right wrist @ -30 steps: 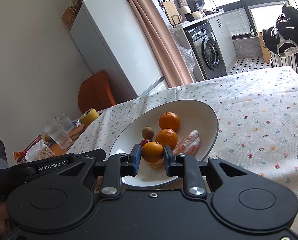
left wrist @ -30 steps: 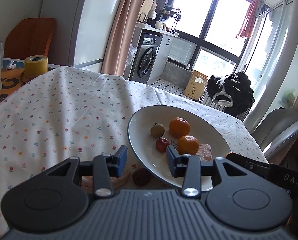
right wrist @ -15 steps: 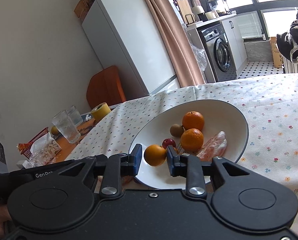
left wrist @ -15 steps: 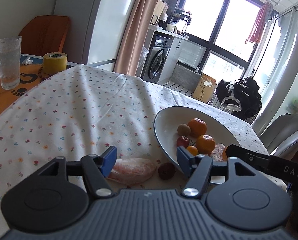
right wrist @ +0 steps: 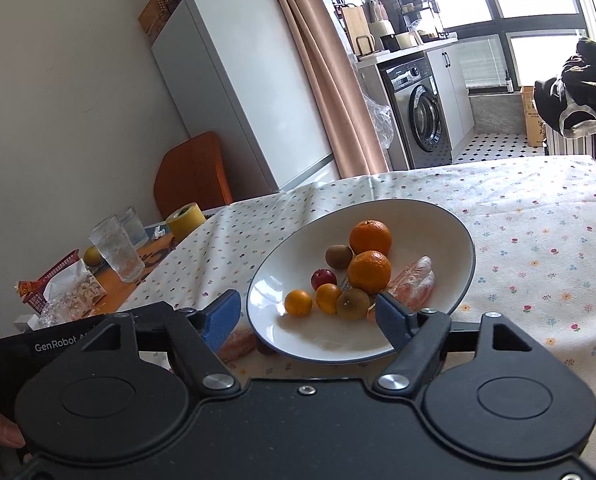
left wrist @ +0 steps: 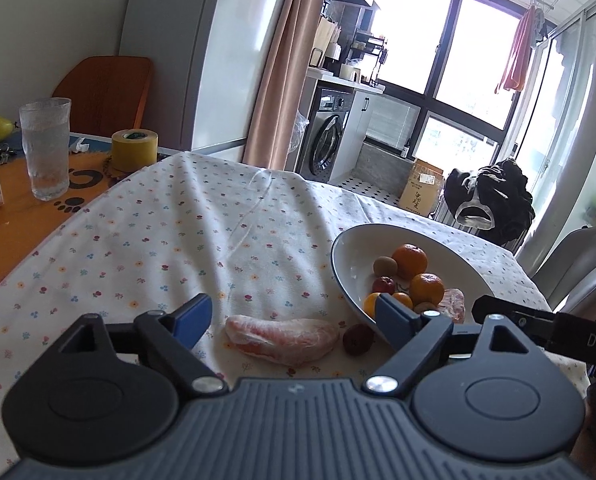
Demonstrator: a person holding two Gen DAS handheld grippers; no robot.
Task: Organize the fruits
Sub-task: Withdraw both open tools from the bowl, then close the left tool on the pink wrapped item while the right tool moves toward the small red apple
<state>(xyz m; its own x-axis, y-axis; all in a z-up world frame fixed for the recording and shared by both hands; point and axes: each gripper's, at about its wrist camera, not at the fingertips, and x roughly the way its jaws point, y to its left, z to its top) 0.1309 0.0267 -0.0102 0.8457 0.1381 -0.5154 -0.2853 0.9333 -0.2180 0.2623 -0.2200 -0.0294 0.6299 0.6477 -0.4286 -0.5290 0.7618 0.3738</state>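
A ribbed drinking glass (left wrist: 49, 148) stands on the orange mat (left wrist: 25, 200) near a yellow tape roll (left wrist: 134, 150); a floral tablecloth (left wrist: 177, 240) covers the table; behind stand a white fridge (right wrist: 237, 80), a pink curtain (left wrist: 281, 64), a washing machine (right wrist: 420, 112) and an orange chair (left wrist: 105, 96).

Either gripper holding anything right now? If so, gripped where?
Nothing held. The left gripper is open over the wrapped pomelo segment on the tablecloth; the right gripper is open at the plate, with the small orange lying free.

Both tongs (left wrist: 293, 318) (right wrist: 310, 318) spread wide, empty
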